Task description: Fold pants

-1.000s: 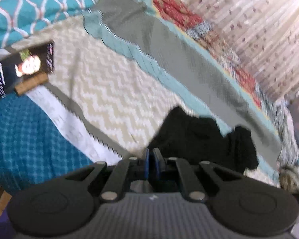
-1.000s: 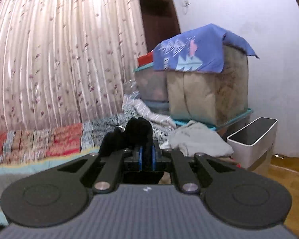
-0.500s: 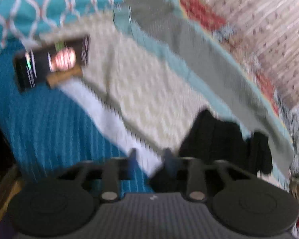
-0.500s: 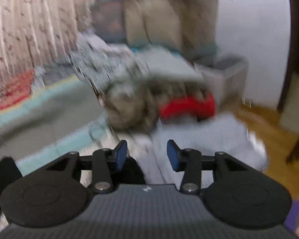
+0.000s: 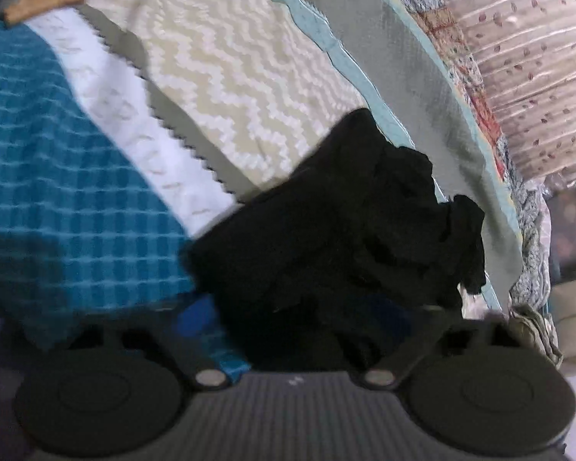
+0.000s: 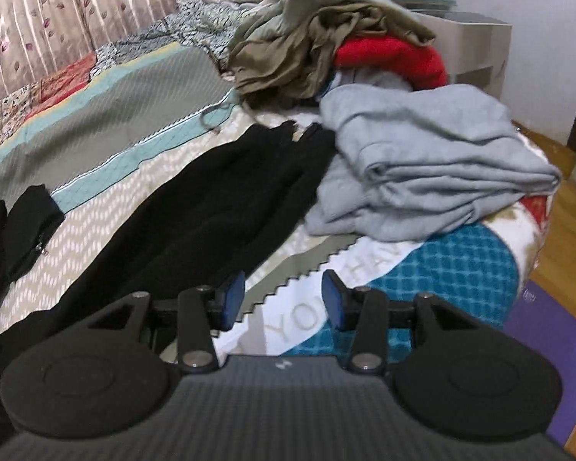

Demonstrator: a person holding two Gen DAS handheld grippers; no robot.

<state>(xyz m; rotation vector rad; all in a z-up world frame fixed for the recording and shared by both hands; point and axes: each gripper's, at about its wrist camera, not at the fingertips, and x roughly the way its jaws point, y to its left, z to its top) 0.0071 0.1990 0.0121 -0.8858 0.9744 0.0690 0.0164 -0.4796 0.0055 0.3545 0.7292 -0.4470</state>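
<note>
The black pants (image 6: 196, 207) lie stretched out on the bed, legs running toward the clothes pile. In the left wrist view they show as a crumpled dark heap (image 5: 349, 223) right in front of my left gripper (image 5: 288, 330). The left gripper's jaws stand wide apart, with the dark cloth lying over and between them; the fingertips are blurred. My right gripper (image 6: 284, 299) is open and empty, low over the bedspread just right of the pant leg.
A folded grey garment (image 6: 434, 161) lies right of the pants. Behind it is a pile with olive cloth (image 6: 311, 38) and a red garment (image 6: 395, 57). The patterned bedspread (image 5: 242, 61) covers the bed. A curtain (image 6: 57, 7) hangs behind; wooden floor (image 6: 556, 253) at right.
Both grippers were shut on the black pants a second ago and have opened. The pants have dropped onto the bed. Both grippers have tilted down toward the bedspread.
</note>
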